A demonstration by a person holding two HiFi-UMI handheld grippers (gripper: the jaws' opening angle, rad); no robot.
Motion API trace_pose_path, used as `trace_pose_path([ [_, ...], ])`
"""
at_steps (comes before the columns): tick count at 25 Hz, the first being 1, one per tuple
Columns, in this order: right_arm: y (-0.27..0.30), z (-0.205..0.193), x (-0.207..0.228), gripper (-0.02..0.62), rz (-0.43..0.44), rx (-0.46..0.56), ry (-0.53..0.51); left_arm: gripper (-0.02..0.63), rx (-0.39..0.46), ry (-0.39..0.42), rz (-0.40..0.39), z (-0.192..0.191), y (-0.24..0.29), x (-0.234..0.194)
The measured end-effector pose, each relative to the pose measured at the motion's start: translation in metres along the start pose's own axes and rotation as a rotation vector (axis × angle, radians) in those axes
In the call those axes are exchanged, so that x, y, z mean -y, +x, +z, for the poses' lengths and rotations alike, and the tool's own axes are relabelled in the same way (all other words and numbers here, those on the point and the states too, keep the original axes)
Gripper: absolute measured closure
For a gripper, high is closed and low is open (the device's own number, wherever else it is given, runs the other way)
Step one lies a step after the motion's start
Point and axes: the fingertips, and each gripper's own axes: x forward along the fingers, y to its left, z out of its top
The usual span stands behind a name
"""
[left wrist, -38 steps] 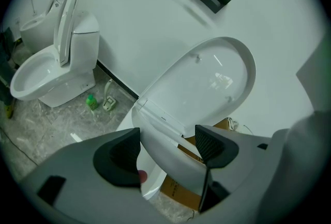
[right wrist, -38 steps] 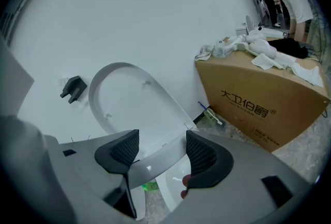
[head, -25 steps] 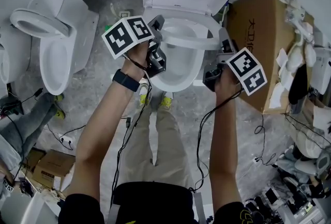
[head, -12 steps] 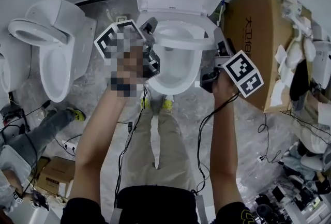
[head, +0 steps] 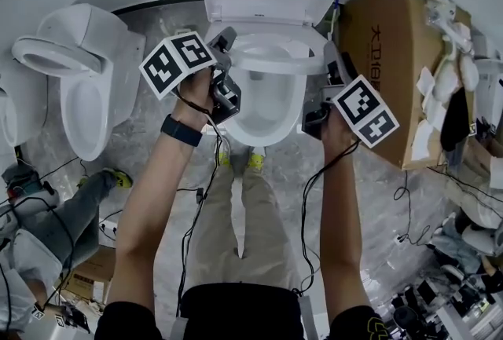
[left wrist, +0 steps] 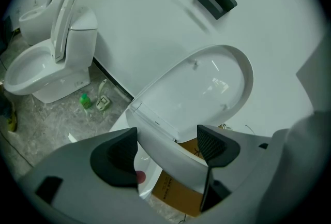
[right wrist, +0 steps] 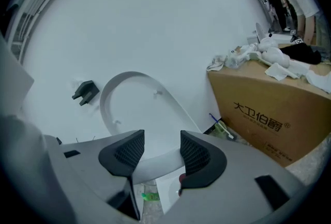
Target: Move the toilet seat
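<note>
At the middle toilet, the seat (head: 277, 62) lies over the bowl (head: 267, 115). The left gripper (left wrist: 168, 150) is wide open around its left edge, and the right gripper (right wrist: 163, 153) has just been closing around its right edge, though contact is unclear. Both should probably bite evenly before any lift. Only the head view shows both flanking the seat; only the gripper views show the jaw gaps.

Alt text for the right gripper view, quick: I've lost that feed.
The right claw, its jaws just closing yet apart, frames the white toilet seat, whose rim spans the gap between the pads with no clear clamp. Behind it the raised lid leans on a white wall. A cardboard box topped with rags sits at right.
</note>
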Motion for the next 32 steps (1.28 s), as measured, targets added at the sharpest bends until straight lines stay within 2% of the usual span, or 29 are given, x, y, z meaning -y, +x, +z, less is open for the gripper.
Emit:
trace_pose_path([
  [4, 0.001, 0.005, -0.003, 0.357, -0.014, 0.007, -0.051, 0.236, 0.000, -0.007, -0.011, 0.004, 0.002, 0.002],
  [17, 0.002, 0.015, -0.007, 0.351, -0.016, 0.034, -0.070, 0.232, -0.004, -0.019, -0.021, 0.014, 0.006, 0.009],
  [22, -0.001, 0.021, -0.010, 0.353, -0.040, 0.056, -0.142, 0.232, -0.008, -0.022, -0.016, 0.017, 0.007, 0.012],
  [32, -0.002, 0.033, -0.016, 0.354, -0.023, 0.075, -0.127, 0.229, -0.011, -0.060, 0.000, 0.033, 0.014, 0.019],
])
